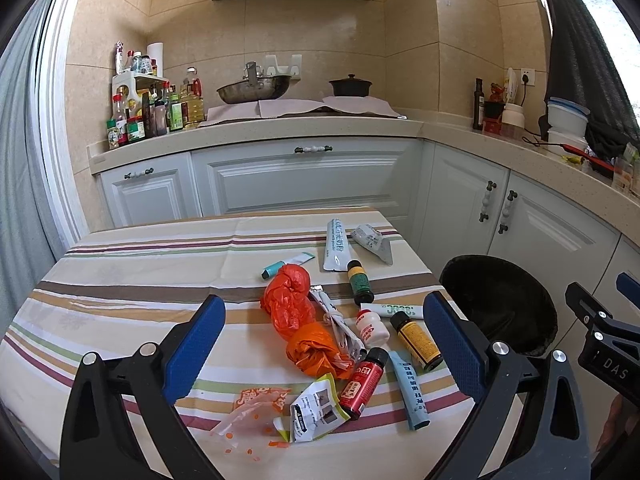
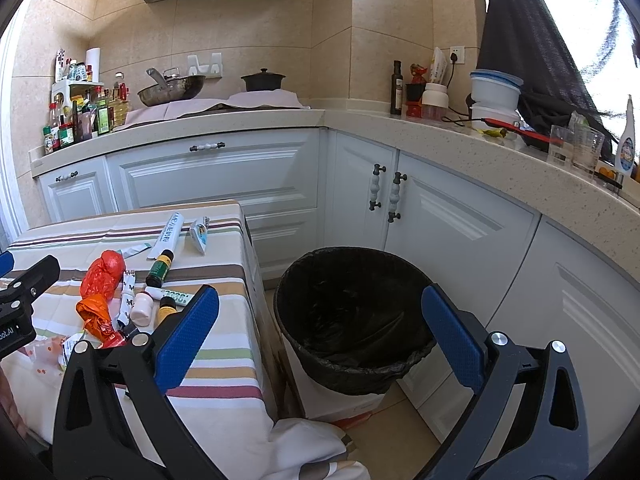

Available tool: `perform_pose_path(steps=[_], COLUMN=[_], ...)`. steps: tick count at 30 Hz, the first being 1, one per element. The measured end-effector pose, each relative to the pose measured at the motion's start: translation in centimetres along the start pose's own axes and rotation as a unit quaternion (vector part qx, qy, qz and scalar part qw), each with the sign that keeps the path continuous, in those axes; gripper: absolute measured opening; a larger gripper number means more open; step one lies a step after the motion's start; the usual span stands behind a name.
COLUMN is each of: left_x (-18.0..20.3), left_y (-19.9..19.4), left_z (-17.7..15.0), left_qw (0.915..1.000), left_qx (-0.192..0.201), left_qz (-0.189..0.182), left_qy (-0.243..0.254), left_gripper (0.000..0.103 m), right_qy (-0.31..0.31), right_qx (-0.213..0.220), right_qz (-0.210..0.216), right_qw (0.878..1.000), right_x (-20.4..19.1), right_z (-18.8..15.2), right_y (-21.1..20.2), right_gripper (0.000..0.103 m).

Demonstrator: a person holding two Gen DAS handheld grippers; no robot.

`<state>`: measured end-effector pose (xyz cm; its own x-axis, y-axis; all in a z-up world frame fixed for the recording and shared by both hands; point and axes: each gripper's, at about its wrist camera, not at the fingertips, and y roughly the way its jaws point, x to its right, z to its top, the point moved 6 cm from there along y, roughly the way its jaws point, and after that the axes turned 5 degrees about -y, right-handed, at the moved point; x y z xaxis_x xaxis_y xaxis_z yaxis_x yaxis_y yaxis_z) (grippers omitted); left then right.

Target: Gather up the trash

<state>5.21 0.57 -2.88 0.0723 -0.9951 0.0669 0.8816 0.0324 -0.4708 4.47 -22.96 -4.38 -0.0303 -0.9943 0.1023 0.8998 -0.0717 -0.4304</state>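
Trash lies in a pile on the striped table (image 1: 120, 280): orange plastic bags (image 1: 292, 304), a red bottle (image 1: 362, 382), a white bottle (image 1: 370, 326), a yellow-label bottle (image 1: 416, 340), a green-label bottle (image 1: 359, 282), tubes and sachets (image 1: 335, 244). My left gripper (image 1: 324, 344) is open and empty, held above the pile with its blue pads either side of it. My right gripper (image 2: 320, 340) is open and empty, held above the black-lined bin (image 2: 352, 308) that stands right of the table. The bin also shows in the left wrist view (image 1: 500, 300).
White kitchen cabinets (image 2: 280, 172) and a beige counter (image 2: 440, 136) wrap around behind and to the right. The counter carries sauce bottles (image 1: 152, 112), a wok (image 1: 254, 88), a black pot (image 1: 351, 84), tubs and glasses (image 2: 576, 148).
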Motion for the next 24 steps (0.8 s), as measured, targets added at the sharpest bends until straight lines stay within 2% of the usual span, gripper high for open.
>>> perform_pose_path(steps=[24], left_x=[-0.42], left_y=[0.09], left_z=[-0.33], left_qw=[1.0], left_qx=[-0.004], left_qz=[0.004], left_qy=[-0.001], left_gripper=[0.096], right_qy=[-0.001], right_qx=[-0.001], right_qz=[-0.001], right_qw=[1.0], right_x=[0.25], right_z=[-0.09], right_y=[0.05], right_gripper=[0.099])
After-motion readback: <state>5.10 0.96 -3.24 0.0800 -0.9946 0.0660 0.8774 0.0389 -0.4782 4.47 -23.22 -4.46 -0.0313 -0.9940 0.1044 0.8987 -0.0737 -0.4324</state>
